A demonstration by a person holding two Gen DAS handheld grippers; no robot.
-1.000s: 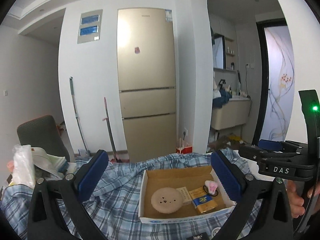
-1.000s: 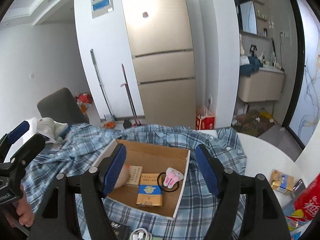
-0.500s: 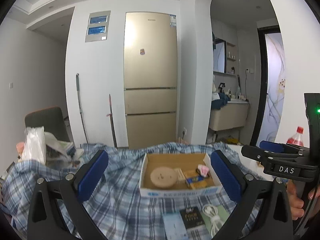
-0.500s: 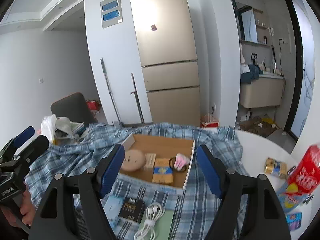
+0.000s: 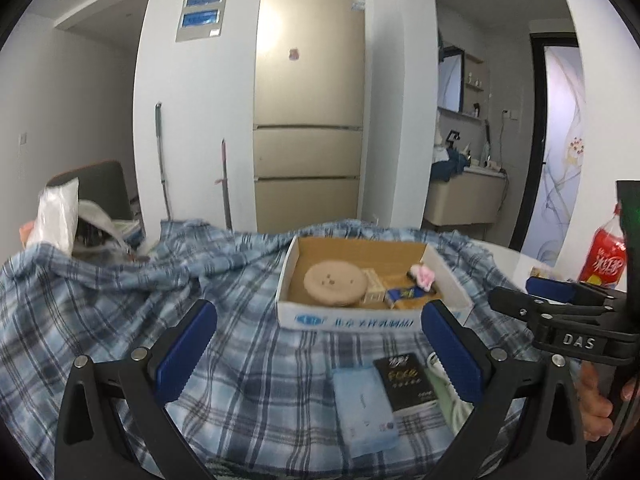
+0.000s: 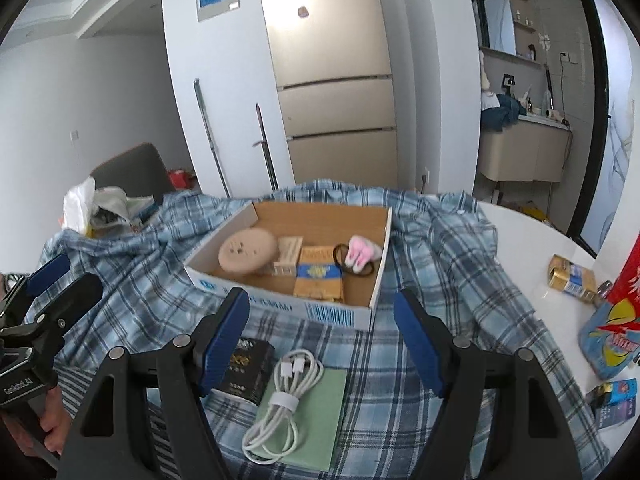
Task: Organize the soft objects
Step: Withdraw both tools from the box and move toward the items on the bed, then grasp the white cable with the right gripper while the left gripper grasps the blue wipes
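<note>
**Both grippers lower, table items now in reach**

My right gripper (image 6: pixel 320 340) stands wide open with nothing between its blue pads; my left gripper (image 5: pixel 318 348) is spread just as wide and equally empty. A second ago both looked down into the cardboard box (image 6: pixel 280 304) from above. Now I have sunk and drawn back, so the box sits beyond my fingertips and the near stretch of the plaid shirt (image 6: pixel 440 240) fills the foreground.

That drop has brought new things into view on the cloth: a coiled white cable (image 6: pixel 284 396) on a green pad (image 6: pixel 320 412), a black packet (image 6: pixel 248 364) and a pale blue pack (image 5: pixel 362 412). The box holds a round tan cushion (image 6: pixel 248 254) and a pink plush hair tie (image 6: pixel 360 254) beside small cartons.

I judge nothing is organized yet: the soft shirt lies spread under everything, and I am only lining up an approach.
</note>
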